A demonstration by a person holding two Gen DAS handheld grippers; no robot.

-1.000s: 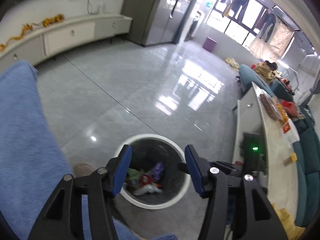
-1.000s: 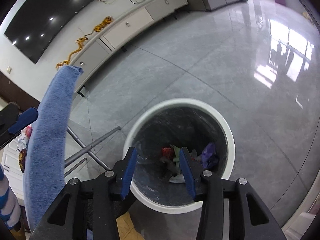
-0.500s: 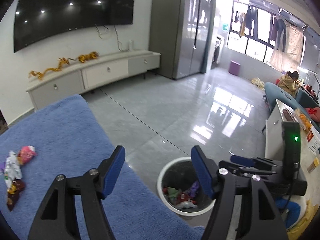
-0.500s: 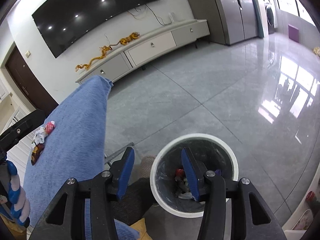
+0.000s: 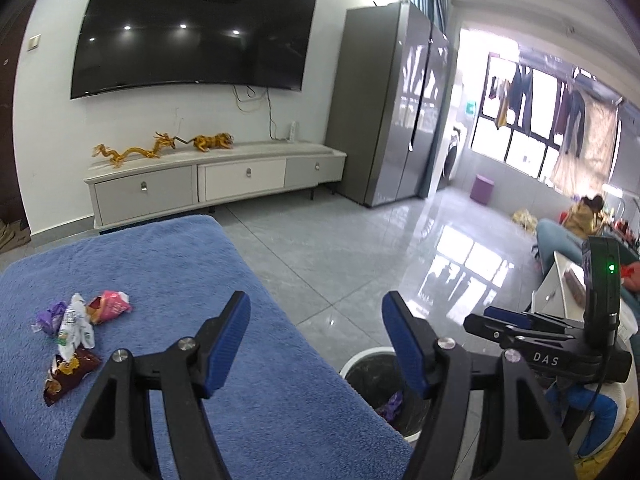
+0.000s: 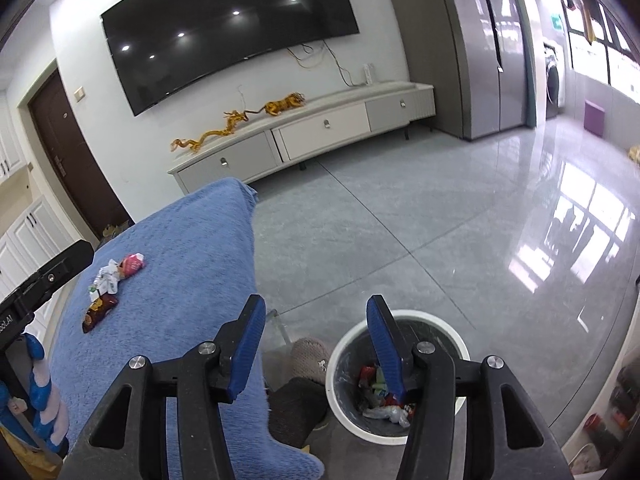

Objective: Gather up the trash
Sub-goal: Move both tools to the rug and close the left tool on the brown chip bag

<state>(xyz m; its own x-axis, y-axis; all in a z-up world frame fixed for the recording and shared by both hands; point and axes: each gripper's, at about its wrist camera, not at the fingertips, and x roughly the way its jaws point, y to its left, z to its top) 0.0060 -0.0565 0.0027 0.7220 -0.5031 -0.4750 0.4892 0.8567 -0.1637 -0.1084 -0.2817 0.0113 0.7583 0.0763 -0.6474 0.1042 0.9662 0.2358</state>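
Several crumpled wrappers lie together on the blue towel-covered table (image 5: 168,264): a pink one (image 5: 111,301), a white one (image 5: 74,326), a purple one (image 5: 50,314) and a brown one (image 5: 66,374). They also show in the right wrist view, with the pink wrapper (image 6: 132,264) and the brown wrapper (image 6: 99,309). A white-rimmed trash bin (image 6: 420,318) with wrappers inside stands on the floor beside the table; it also shows in the left wrist view (image 5: 366,356). My left gripper (image 5: 316,340) is open and empty above the table's right edge. My right gripper (image 6: 316,342) is open and empty, above the bin.
A white TV cabinet (image 5: 216,180) with gold dragon figures stands under a wall-mounted TV (image 5: 192,28). A grey fridge (image 5: 392,100) stands to its right. A slippered foot (image 6: 310,354) is beside the bin. A white table (image 5: 560,284) with clutter is at far right.
Both grippers have tilted up and away from looking down into the bin. The table top with the wrappers has come into view. Both stay open.
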